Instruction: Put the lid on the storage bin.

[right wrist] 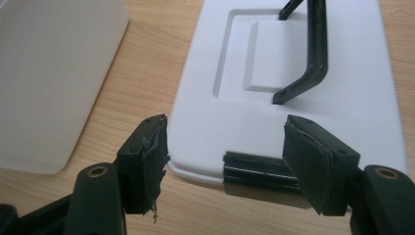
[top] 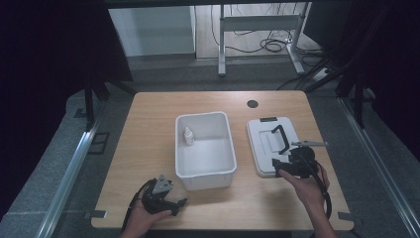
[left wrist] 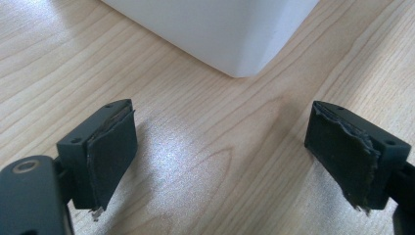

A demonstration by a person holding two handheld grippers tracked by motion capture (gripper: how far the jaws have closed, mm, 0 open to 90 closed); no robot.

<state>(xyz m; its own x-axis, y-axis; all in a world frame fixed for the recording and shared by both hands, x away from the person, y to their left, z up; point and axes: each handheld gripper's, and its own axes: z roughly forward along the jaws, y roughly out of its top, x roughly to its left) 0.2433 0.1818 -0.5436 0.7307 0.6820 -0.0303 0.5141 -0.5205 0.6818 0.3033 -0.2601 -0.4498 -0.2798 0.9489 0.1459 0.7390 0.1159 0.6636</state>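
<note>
A white bin stands mid-table with a small white bottle upright inside near its left wall. To its right a white lid lies flat, its black handle raised. My right gripper hovers at the lid's near edge. In the right gripper view the gripper is open, and the lid and its black edge latch lie between and below the jaws, untouched. My left gripper rests low by the bin's near left corner. In the left gripper view it stands wide open over bare wood.
The wooden table has a dark round cable hole at the back. The bin's corner is just ahead of the left jaws, and its side lies left of the right jaws. A metal table frame stands beyond.
</note>
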